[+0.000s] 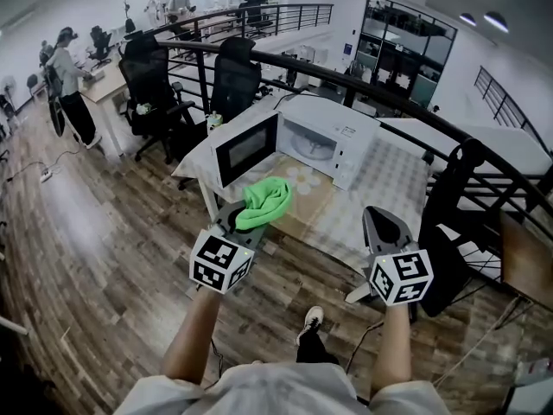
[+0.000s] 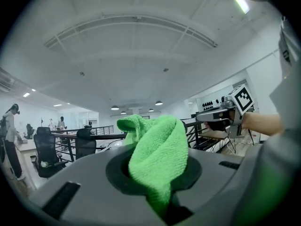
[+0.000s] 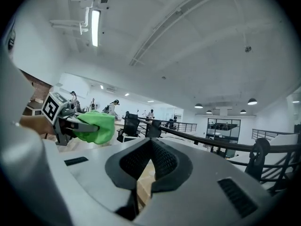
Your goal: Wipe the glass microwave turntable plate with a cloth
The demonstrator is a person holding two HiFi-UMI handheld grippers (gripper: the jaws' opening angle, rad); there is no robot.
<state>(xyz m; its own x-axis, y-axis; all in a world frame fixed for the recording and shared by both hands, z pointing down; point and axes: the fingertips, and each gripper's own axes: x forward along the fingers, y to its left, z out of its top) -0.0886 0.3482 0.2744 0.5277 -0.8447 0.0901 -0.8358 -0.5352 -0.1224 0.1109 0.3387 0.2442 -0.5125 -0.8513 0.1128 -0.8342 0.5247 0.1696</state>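
The white microwave [image 1: 346, 137] stands on a table with its door [image 1: 244, 148] swung open to the left. Inside its cavity lies the round glass turntable plate [image 1: 308, 146]. My left gripper [image 1: 257, 213] is held up in front of the table, shut on a bright green cloth [image 1: 266, 201] that bulges out over its jaws [image 2: 157, 154]. My right gripper [image 1: 385, 226] is level with it to the right, shut with nothing between its jaws [image 3: 150, 142]. Both are well short of the microwave. In the right gripper view the cloth [image 3: 95, 126] shows at the left.
The table [image 1: 380, 184] carries a checked cover and a brown mat [image 1: 304, 199] before the microwave. A black curved railing [image 1: 406, 102] runs behind it. Black office chairs [image 1: 233, 76] stand at the back left, and people stand at distant desks [image 1: 69, 80]. The floor is wood planks [image 1: 104, 232].
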